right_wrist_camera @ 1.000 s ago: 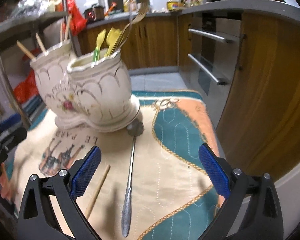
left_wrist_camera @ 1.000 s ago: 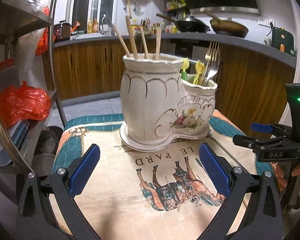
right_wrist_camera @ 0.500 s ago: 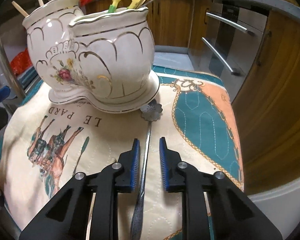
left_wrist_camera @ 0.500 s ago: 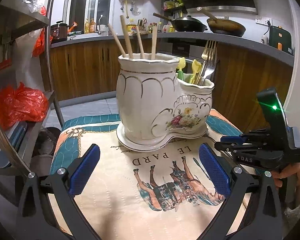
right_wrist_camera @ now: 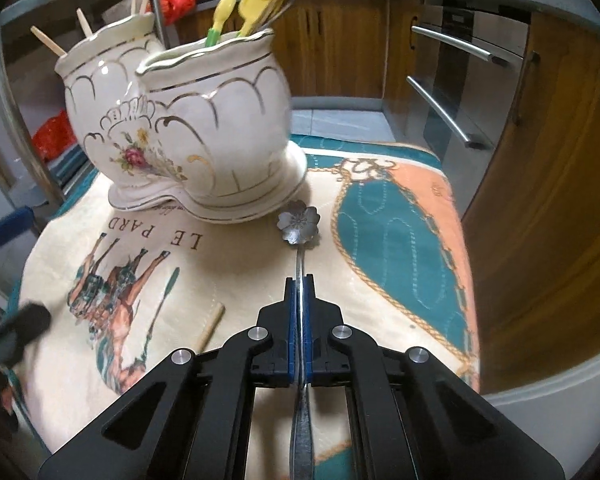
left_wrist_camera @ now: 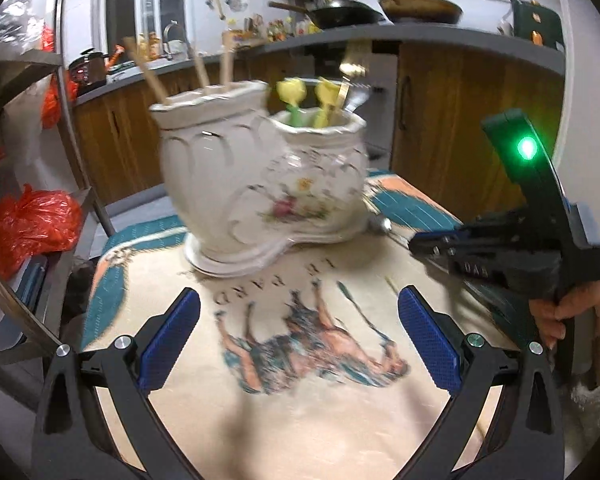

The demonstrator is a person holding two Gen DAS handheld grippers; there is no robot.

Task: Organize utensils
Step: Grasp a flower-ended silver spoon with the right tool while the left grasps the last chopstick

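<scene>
A white two-part ceramic holder [right_wrist_camera: 188, 128] stands on the printed cloth [right_wrist_camera: 396, 232]; its tall pot holds wooden chopsticks [right_wrist_camera: 48, 42], its low pot holds yellow utensils [right_wrist_camera: 252, 4] and forks. My right gripper [right_wrist_camera: 299, 296] is shut on the handle of a metal spoon with a flower-shaped bowl [right_wrist_camera: 299, 225], which lies just in front of the holder's base. A loose wooden chopstick [right_wrist_camera: 210, 330] lies left of the gripper. My left gripper [left_wrist_camera: 298, 340] is open and empty over the horse print, in front of the holder [left_wrist_camera: 260, 176]; the right gripper [left_wrist_camera: 500, 252] shows at its right.
Wooden kitchen cabinets and an oven [right_wrist_camera: 452, 92] stand behind the table. A metal shelf with red bags [left_wrist_camera: 28, 224] stands at the left. The table edge [right_wrist_camera: 540, 392] runs close on the right of the spoon.
My right gripper has closed fully on the spoon handle, after being open and then half closed. The left gripper view has swung and blurred, with the holder now farther back.
</scene>
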